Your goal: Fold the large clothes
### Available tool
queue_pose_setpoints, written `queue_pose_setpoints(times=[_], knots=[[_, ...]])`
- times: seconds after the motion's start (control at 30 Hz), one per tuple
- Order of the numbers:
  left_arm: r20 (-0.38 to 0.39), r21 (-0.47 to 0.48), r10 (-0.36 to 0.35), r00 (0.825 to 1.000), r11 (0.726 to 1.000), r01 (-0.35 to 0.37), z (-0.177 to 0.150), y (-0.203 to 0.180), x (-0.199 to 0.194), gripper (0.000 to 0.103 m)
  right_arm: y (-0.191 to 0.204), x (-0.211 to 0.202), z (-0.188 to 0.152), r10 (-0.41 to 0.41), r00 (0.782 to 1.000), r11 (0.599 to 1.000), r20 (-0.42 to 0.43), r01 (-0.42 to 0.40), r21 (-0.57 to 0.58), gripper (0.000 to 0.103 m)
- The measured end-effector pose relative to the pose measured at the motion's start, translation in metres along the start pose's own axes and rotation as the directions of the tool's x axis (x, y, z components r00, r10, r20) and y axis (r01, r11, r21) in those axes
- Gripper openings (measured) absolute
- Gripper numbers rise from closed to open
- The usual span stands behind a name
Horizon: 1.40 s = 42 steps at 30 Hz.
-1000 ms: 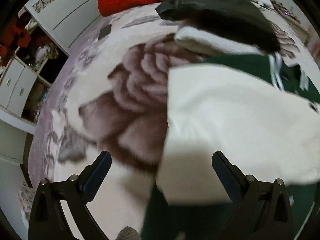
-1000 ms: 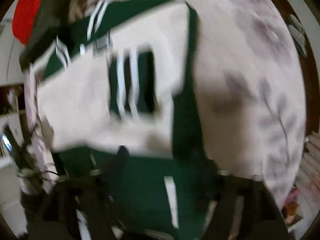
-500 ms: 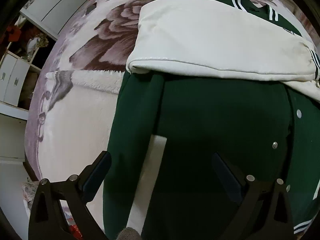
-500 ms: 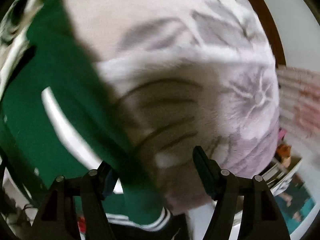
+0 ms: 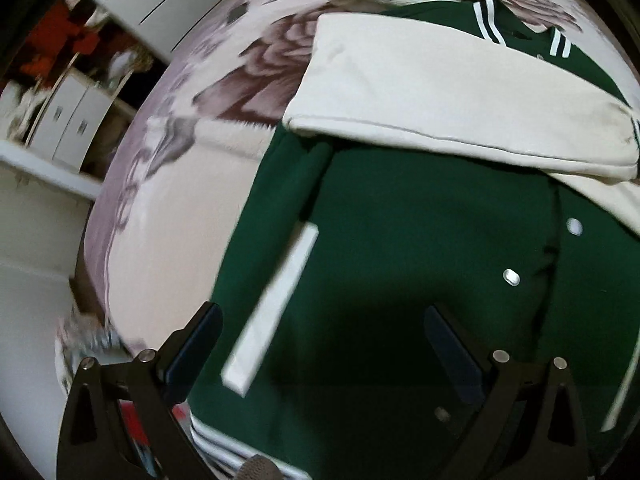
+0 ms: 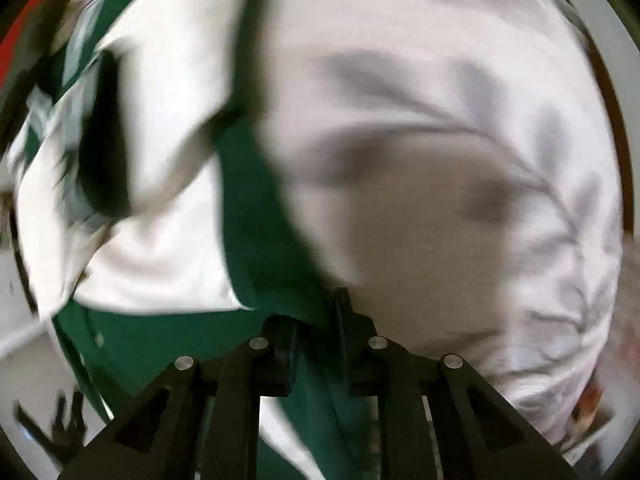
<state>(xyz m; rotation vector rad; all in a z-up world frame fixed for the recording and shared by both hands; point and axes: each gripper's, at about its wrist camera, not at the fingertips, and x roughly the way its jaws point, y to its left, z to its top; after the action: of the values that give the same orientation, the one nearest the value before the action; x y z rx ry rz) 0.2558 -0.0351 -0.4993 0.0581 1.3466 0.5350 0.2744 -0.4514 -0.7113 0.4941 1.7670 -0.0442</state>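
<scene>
Right claw (image 6: 316, 320) is pinching the green jacket's (image 5: 400, 240) edge on the flowery blanket (image 5: 168, 208); left claw (image 5: 320, 344) is hanging wide apart above the jacket.

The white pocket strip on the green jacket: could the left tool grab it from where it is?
Probably yes. The left tool is open above the jacket, the strip lies uncovered between its fingers, and nothing blocks it.
</scene>
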Motion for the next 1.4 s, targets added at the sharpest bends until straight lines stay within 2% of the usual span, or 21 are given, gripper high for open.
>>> queue_pose_setpoints(times=[0.17,0.23,0.3,0.43,0.5,0.57,0.6,0.77,0.8,0.87,0.9,0.97,1.0,1.03,1.07,1.1,1.13,1.17,1.2,1.3,1.4], knots=[[-0.071,-0.087,-0.080,0.994,0.993,0.074,-0.048,-0.019,-0.022,0.103,-0.023,-0.019,-0.022,0.109,0.985,0.992,-0.132,-0.117,-0.056,0.023],[-0.117,-0.100,-0.099,0.988,0.991,0.088,-0.075,-0.034,-0.018,0.103,-0.028,-0.030,-0.026,0.114,0.984,0.987,-0.139,-0.128,-0.098,0.040],[-0.176,-0.100,-0.090,0.980,0.992,0.074,-0.101,-0.051,-0.007,0.103,-0.036,-0.041,-0.029,0.165,0.976,0.974,-0.142,-0.184,-0.134,0.050],[-0.226,-0.097,-0.074,0.971,0.994,0.053,-0.130,-0.080,0.016,0.103,-0.030,-0.032,-0.019,0.213,0.967,0.952,-0.143,-0.238,-0.191,0.063],[-0.246,-0.073,-0.039,0.968,0.997,0.022,-0.140,-0.090,0.028,0.103,-0.007,-0.013,-0.005,0.187,0.968,0.946,-0.169,-0.223,-0.235,0.063],[-0.249,-0.077,-0.038,0.968,0.997,0.020,-0.141,-0.091,0.035,0.103,-0.002,0.012,-0.008,0.038,0.986,0.946,-0.161,-0.088,-0.312,0.060],[-0.252,-0.097,-0.053,0.966,0.995,0.029,-0.141,-0.087,0.036,0.103,-0.011,0.014,-0.010,0.041,0.989,0.950,-0.140,-0.083,-0.302,0.051],[-0.202,-0.204,-0.116,0.972,0.976,0.074,-0.143,-0.054,0.013,0.103,-0.013,-0.007,-0.023,-0.024,0.988,0.941,-0.151,-0.029,-0.338,0.051],[-0.174,-0.255,-0.174,0.969,0.959,0.126,-0.147,-0.042,0.009,0.103,-0.011,-0.013,-0.024,-0.035,0.986,0.936,-0.161,-0.024,-0.352,0.053],[-0.148,-0.331,-0.300,0.942,0.913,0.239,-0.153,-0.031,0.012,0.103,-0.003,-0.021,-0.034,-0.047,0.983,0.929,-0.180,-0.023,-0.369,0.053],[-0.133,-0.396,-0.404,0.905,0.859,0.325,-0.159,-0.024,0.021,0.103,0.002,-0.024,-0.039,-0.033,0.980,0.928,-0.195,-0.042,-0.370,0.053],[-0.095,-0.477,-0.513,0.853,0.776,0.413,-0.166,-0.019,0.037,0.102,0.014,-0.024,-0.046,-0.008,0.977,0.934,-0.211,-0.068,-0.350,0.053],[-0.080,-0.504,-0.555,0.828,0.739,0.447,-0.168,-0.020,0.045,0.102,0.024,-0.021,-0.053,0.004,0.977,0.939,-0.215,-0.078,-0.336,0.054],[-0.068,-0.518,-0.575,0.815,0.719,0.464,-0.169,-0.020,0.051,0.102,0.027,-0.022,-0.057,0.017,0.976,0.940,-0.216,-0.090,-0.329,0.054],[-0.045,-0.529,-0.578,0.815,0.706,0.472,-0.167,-0.022,0.056,0.099,0.023,-0.022,-0.060,0.021,0.977,0.942,-0.214,-0.091,-0.324,0.054],[-0.036,-0.525,-0.564,0.825,0.713,0.465,-0.165,-0.023,0.057,0.077,0.022,-0.021,-0.063,0.019,0.977,0.946,-0.212,-0.086,-0.312,0.054],[-0.040,-0.509,-0.532,0.845,0.739,0.441,-0.162,-0.024,0.057,0.032,0.022,-0.013,-0.068,0.015,0.977,0.951,-0.214,-0.080,-0.298,0.054],[-0.045,-0.501,-0.510,0.859,0.755,0.422,-0.161,-0.024,0.055,0.025,0.021,-0.008,-0.069,0.012,0.975,0.956,-0.220,-0.075,-0.284,0.054],[-0.016,-0.499,-0.512,0.859,0.748,0.437,-0.161,-0.020,0.050,0.020,0.019,-0.002,-0.072,0.007,0.973,0.964,-0.229,-0.068,-0.259,0.054],[0.044,-0.455,-0.481,0.876,0.771,0.446,-0.159,-0.006,0.027,0.017,0.019,0.008,-0.081,-0.001,0.970,0.974,-0.241,-0.053,-0.219,0.054],[0.082,-0.412,-0.475,0.876,0.784,0.464,-0.154,0.009,0.008,0.016,0.024,0.015,-0.085,-0.019,0.973,0.974,-0.229,-0.034,-0.224,0.054]])
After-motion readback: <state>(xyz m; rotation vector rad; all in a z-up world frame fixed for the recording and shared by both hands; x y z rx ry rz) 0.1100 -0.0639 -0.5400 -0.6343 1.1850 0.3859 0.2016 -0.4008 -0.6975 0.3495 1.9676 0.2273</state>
